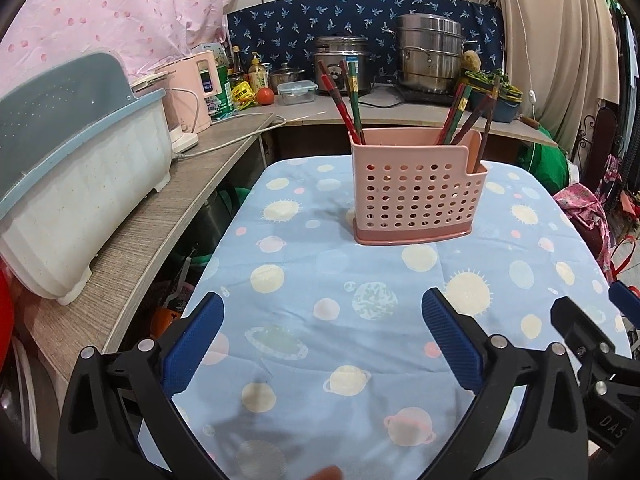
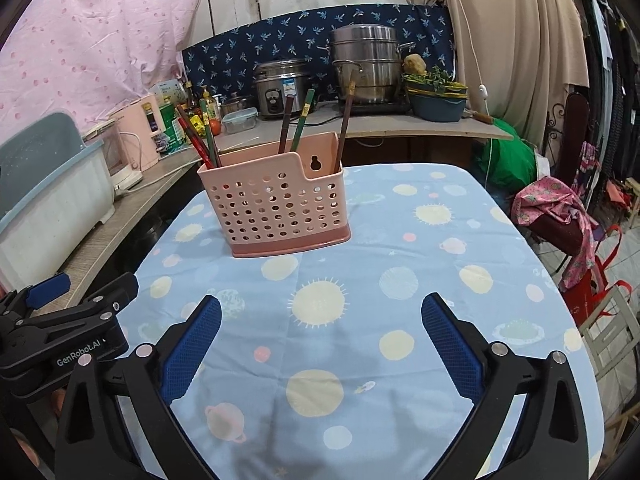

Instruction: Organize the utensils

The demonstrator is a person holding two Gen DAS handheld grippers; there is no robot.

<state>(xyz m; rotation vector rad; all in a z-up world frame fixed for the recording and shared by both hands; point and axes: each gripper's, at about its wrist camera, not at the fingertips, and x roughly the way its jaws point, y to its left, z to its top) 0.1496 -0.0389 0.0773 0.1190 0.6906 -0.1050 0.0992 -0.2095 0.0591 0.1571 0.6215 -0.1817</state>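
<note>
Left tongs: the left gripper (image 1: 320, 316), black arms with ribbed blue pads, sits nearest the lens with its jaws spread wide and nothing between them, hovering over the cloth.
Right tongs: the right gripper (image 2: 320, 316), same black-and-blue build, jaws equally wide and empty; in the left wrist view it shows at the right edge (image 1: 592, 312).
Table cover: a light blue tablecloth printed with pale yellow suns and planets (image 1: 328, 364) lies under both grippers.
Utensil holder: a pink perforated plastic caddy with a darker pink base (image 1: 416, 188) stands upright on the cloth, well ahead of both grippers.
Utensils: red, green and brown chopsticks (image 1: 352, 100) stand in the caddy, one bunch leaning at its left end, another (image 1: 468, 116) at its right end.
Left side: a white dish-drainer tub with a grey-blue lid (image 1: 76, 184) rests on a wood-grain counter (image 1: 160, 220).
Behind: a stacked steel steamer pot (image 1: 432, 56) and a steel rice cooker (image 1: 344, 60) stand on the far counter.
</note>
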